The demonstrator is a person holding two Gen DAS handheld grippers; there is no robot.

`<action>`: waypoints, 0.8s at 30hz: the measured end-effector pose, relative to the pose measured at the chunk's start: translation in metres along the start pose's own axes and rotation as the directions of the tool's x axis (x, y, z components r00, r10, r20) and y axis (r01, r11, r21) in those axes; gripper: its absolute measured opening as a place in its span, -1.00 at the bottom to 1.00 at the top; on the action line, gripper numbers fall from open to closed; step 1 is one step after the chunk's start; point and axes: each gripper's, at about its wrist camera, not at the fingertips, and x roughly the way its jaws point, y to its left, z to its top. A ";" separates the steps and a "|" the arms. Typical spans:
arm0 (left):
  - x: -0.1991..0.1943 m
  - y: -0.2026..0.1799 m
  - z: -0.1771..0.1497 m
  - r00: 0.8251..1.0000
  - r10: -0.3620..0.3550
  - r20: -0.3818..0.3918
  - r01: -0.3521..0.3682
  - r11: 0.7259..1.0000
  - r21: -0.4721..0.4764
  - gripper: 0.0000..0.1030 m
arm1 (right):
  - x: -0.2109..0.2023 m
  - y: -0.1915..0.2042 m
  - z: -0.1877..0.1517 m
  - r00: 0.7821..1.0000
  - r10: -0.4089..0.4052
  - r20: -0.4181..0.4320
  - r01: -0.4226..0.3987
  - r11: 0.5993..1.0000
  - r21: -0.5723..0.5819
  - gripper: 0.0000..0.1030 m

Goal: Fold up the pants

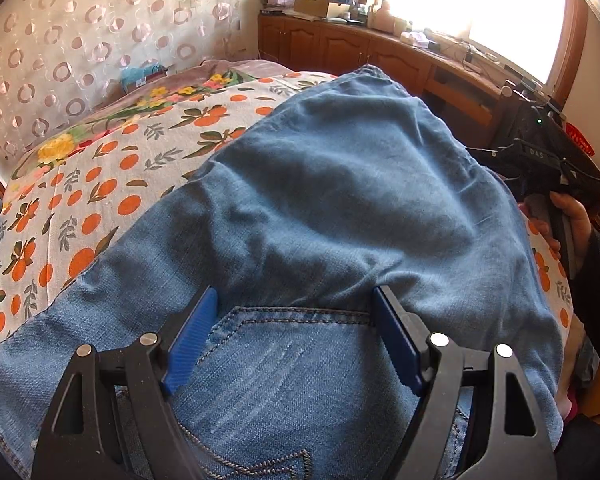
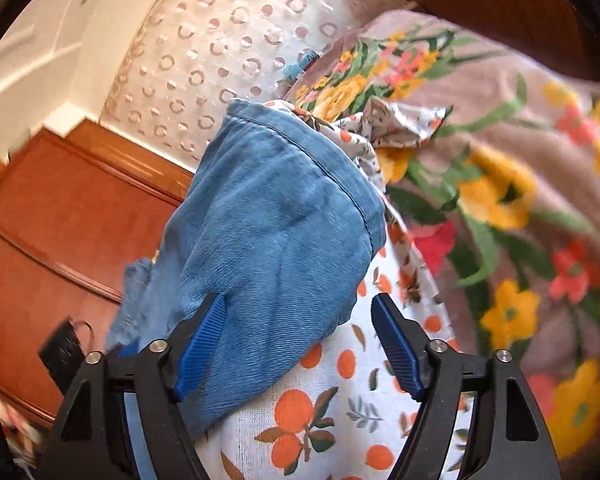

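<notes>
Jeans (image 1: 340,200) lie folded over on the orange-print sheet (image 1: 80,200), filling centre and lower frame of the left view. Left gripper (image 1: 294,340) spread apart over the back pocket, pinching nothing. Right gripper (image 2: 298,344) also apart; the hem end (image 2: 292,184) sits beside its left pad, not pressed. Risk: the loose hem, near the bed edge, could slump or unfold; sheet could bunch if pinched along.

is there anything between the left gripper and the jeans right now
Nothing visible. The left gripper hangs directly over the jeans on the bedsheet, jaws open astride the back pocket, with only denim between them.
</notes>
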 end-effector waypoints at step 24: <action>-0.004 0.000 0.001 1.000 -0.002 0.023 0.002 1.000 -0.008 0.54 | -0.013 0.015 0.037 0.994 0.059 0.090 -0.050 0.994 -0.093 -0.59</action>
